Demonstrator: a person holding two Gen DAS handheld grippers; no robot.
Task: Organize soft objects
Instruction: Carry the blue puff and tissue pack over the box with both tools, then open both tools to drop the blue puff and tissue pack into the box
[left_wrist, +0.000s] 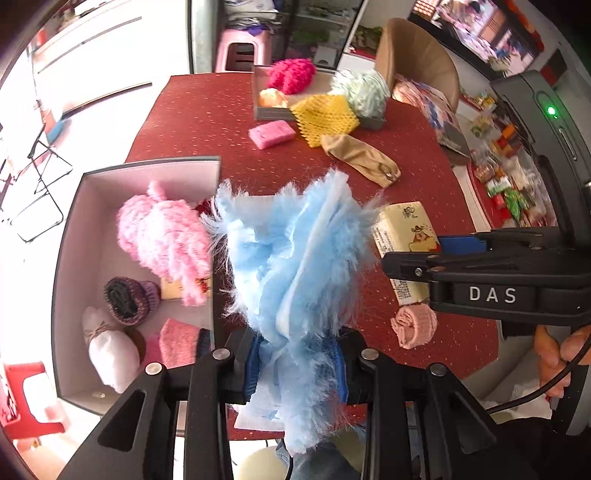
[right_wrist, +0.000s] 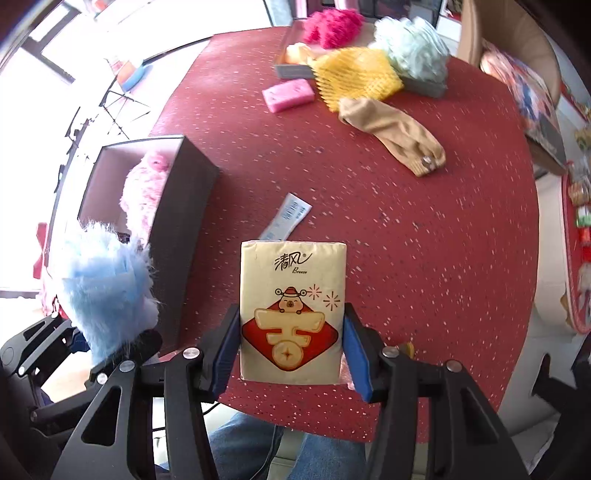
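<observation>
Between the blue pads of the left tongs (left_wrist: 297, 363), a fluffy light-blue cloth (left_wrist: 295, 258) is clamped tight just beside the open storage box (left_wrist: 88, 184), while the right tongs (right_wrist: 290, 349) grip a cream tissue pack (right_wrist: 291, 310) printed "Breeze" under Chinese characters, held above the red desk (right_wrist: 406, 221). Both items look mid-carry, so the next move, I judge, calls for swinging each over the box, which already holds a pink fuzzy bundle (left_wrist: 162, 240), then releasing it. Farther off lie a tan sock (right_wrist: 395, 133), a pink sponge (right_wrist: 288, 94) and a yellow foam net (right_wrist: 356, 75); "DAS" reads on the right tongs' body.
</observation>
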